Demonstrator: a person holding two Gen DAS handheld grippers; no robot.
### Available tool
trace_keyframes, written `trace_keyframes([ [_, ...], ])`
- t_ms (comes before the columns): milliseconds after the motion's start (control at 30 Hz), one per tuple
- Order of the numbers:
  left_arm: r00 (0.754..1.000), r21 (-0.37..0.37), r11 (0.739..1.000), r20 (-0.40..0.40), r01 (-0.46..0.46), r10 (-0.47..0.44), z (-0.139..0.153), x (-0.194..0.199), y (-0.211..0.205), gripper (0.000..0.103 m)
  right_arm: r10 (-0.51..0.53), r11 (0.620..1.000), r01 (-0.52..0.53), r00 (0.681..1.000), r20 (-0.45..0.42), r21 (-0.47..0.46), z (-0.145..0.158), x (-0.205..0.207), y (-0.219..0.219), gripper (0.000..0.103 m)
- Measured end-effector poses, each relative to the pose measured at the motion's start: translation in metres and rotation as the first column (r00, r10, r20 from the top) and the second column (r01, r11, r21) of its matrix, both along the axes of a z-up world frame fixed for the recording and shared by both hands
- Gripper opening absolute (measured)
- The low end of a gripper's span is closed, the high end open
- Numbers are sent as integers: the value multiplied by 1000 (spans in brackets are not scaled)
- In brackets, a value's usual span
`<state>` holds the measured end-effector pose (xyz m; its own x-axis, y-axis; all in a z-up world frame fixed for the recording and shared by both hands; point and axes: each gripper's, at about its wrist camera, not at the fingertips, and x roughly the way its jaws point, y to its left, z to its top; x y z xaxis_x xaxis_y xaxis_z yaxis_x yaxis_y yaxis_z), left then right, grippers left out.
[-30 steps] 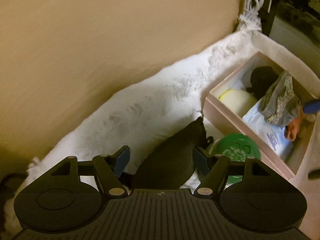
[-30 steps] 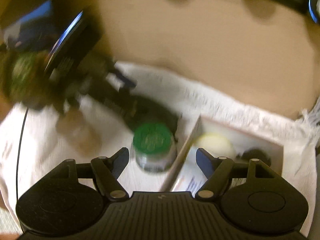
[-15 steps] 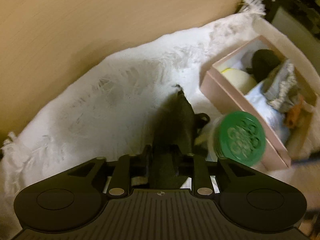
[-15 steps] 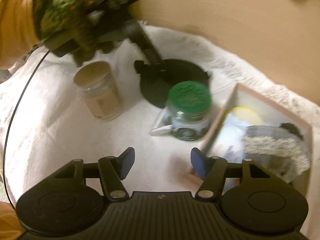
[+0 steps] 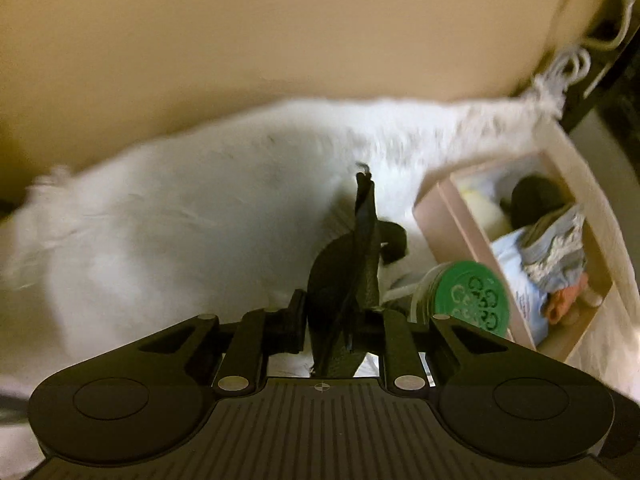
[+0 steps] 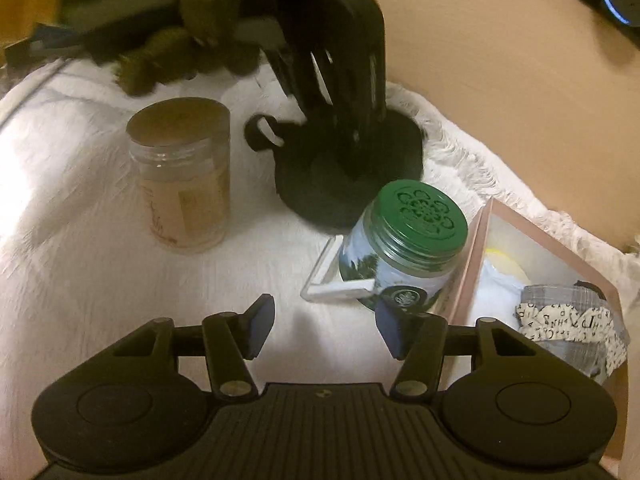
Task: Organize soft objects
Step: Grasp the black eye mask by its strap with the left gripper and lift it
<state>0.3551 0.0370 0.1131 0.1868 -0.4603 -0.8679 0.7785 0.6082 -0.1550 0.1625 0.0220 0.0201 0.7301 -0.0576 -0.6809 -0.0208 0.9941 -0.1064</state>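
I see the white fringed cloth (image 6: 80, 184) spread over the tan table (image 5: 240, 40), and I take the pink box (image 6: 476, 264) on it as my landmark. Inside the box lie soft things, a grey lettered cloth (image 6: 568, 320) among them. Just left of the box stands the green-lidded jar (image 6: 404, 248); further left stands the brown-lidded jar (image 6: 180, 176). Beyond the green-lidded jar lies the black pouch (image 5: 344, 272), pinched by my left gripper (image 5: 340, 320), whose jaws have just been closing onto it. My right gripper (image 6: 324, 320) hangs half open near the box, holding nothing.
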Motion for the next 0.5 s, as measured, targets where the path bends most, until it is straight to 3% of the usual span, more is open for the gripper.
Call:
trace_keyframes([
  [167,991,-85,994,110,-69,79,32,-10,39,20,-142,989,144,988,-54,29,-20,25,14,56],
  [367,978,-164,977,129,-139,161,46,-18,69,20,-244,969,244,970,-13,40,-32,44,18,56],
  [433,976,-177,973,131,-149,173,48,-23,76,20,-264,960,264,964,-9,96,-31,45,12,48],
  [500,974,-189,969,129,-159,185,49,-28,81,20,-284,951,282,959,-3,128,-28,43,5,28],
])
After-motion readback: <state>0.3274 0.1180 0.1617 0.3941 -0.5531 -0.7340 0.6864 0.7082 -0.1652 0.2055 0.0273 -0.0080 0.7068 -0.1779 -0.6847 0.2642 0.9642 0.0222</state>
